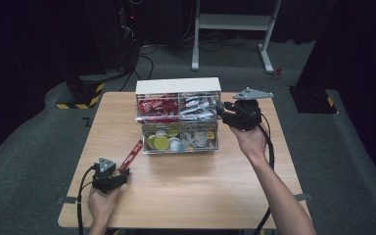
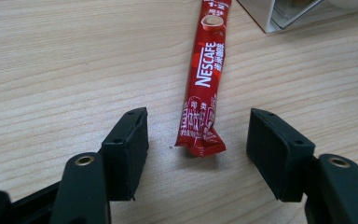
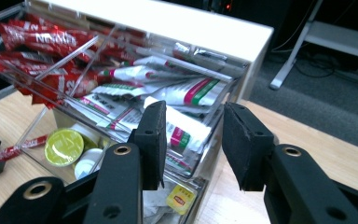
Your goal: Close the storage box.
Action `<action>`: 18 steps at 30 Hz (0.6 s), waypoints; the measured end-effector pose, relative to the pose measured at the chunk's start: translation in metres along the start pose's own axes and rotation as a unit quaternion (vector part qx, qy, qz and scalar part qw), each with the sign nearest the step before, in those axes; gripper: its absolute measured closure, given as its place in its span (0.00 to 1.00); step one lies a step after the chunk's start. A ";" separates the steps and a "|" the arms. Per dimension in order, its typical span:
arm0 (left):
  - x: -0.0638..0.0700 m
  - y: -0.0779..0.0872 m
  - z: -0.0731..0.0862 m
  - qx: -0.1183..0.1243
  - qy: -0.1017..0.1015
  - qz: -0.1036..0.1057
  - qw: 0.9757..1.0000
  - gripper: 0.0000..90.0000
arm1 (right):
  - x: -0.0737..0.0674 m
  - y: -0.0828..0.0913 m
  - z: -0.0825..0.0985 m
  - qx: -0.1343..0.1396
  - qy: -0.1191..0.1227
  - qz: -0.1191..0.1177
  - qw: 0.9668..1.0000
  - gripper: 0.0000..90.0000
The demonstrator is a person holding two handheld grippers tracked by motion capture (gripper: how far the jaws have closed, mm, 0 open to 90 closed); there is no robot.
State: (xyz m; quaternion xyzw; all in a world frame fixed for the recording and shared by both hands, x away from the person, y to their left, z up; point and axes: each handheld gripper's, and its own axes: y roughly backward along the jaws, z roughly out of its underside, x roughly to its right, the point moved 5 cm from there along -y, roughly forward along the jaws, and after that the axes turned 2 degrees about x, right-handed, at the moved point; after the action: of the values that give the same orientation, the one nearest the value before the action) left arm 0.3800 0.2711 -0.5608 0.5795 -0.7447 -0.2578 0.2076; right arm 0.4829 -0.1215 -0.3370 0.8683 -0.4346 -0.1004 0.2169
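A red Nescafe stick (image 1: 133, 153) lies flat on the wooden table (image 1: 200, 191), left of a clear drawer organizer (image 1: 176, 87). My left gripper (image 1: 122, 172) rests low behind it, open. In the left gripper view the stick's (image 2: 205, 70) crimped near end lies between the jaws of the left gripper (image 2: 199, 116), touching neither pad. My right gripper (image 1: 221, 110) is at the right end of the upper right drawer (image 1: 198, 108), which holds white sachets. In the right gripper view the right gripper (image 3: 195, 109) straddles that drawer's (image 3: 186, 93) front right corner. Whether its pads press on it is unclear.
The upper left drawer (image 1: 156, 108) is packed with red sticks. Round capsules (image 1: 160, 142) fill the lower left drawer, and tea bags (image 1: 198, 138) the lower right. Bare tabletop spreads in front of the organizer. A white desk frame (image 1: 235, 22) stands on the floor behind.
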 end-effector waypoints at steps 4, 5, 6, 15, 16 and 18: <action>0.000 0.000 0.000 -0.001 0.000 0.000 1.000 0.43 | 0.001 -0.007 0.006 -0.004 -0.016 -0.016 1.000 0.67; 0.000 0.000 0.000 0.000 0.000 0.000 1.000 0.43 | 0.002 -0.007 0.007 -0.001 -0.020 -0.018 1.000 0.67; 0.000 0.000 0.000 0.001 -0.001 -0.001 1.000 0.43 | 0.002 -0.007 0.008 0.001 -0.021 -0.018 1.000 0.67; 0.000 0.000 0.000 -0.001 -0.004 -0.002 1.000 0.43 | 0.003 0.005 0.007 0.014 -0.012 -0.010 1.000 0.65; 0.000 0.000 0.000 -0.001 -0.004 -0.002 1.000 0.43 | 0.005 0.007 0.008 0.016 -0.013 -0.008 1.000 0.65; 0.001 0.000 0.000 -0.001 -0.004 -0.001 1.000 0.43 | 0.008 0.011 0.011 0.019 -0.018 -0.006 1.000 0.65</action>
State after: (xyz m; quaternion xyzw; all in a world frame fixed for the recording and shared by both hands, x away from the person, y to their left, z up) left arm 0.3799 0.2704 -0.5609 0.5792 -0.7445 -0.2611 0.2049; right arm 0.4765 -0.1371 -0.3411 0.8731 -0.4348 -0.1089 0.1919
